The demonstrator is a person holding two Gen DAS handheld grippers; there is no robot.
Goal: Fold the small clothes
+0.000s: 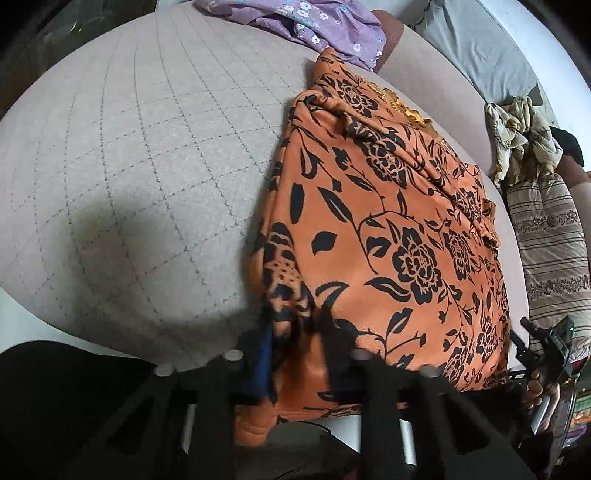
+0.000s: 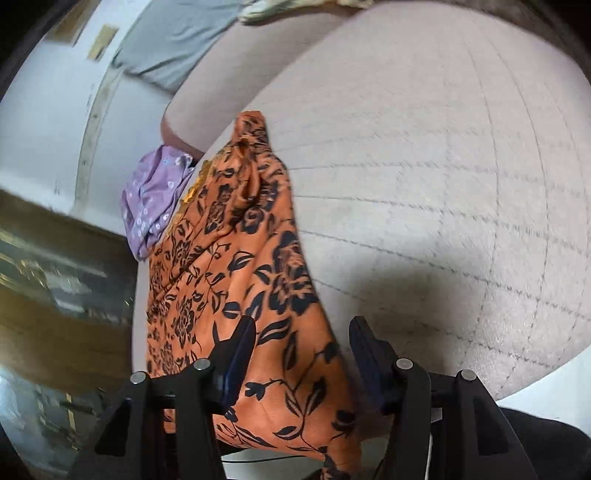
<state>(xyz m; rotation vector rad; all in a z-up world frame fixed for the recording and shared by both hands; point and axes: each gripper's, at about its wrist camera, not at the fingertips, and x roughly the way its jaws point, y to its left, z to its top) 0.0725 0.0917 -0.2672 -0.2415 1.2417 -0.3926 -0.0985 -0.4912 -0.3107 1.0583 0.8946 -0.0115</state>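
An orange garment with a black flower print (image 1: pixel 388 229) lies partly folded on the quilted grey cushion (image 1: pixel 129 166). My left gripper (image 1: pixel 295 332) has its fingers close together around the garment's near corner, which is blurred. My right gripper (image 2: pixel 303 332) has its jaws apart, with the garment's edge (image 2: pixel 258 295) lying between and over the fingers. The right gripper also shows at the right edge of the left wrist view (image 1: pixel 546 350).
A purple flowered cloth (image 1: pixel 306 26) lies at the cushion's far edge, also in the right wrist view (image 2: pixel 151 199). A grey pillow (image 1: pixel 476 44), a crumpled cream cloth (image 1: pixel 517 136) and a striped fabric (image 1: pixel 550 251) lie to the right.
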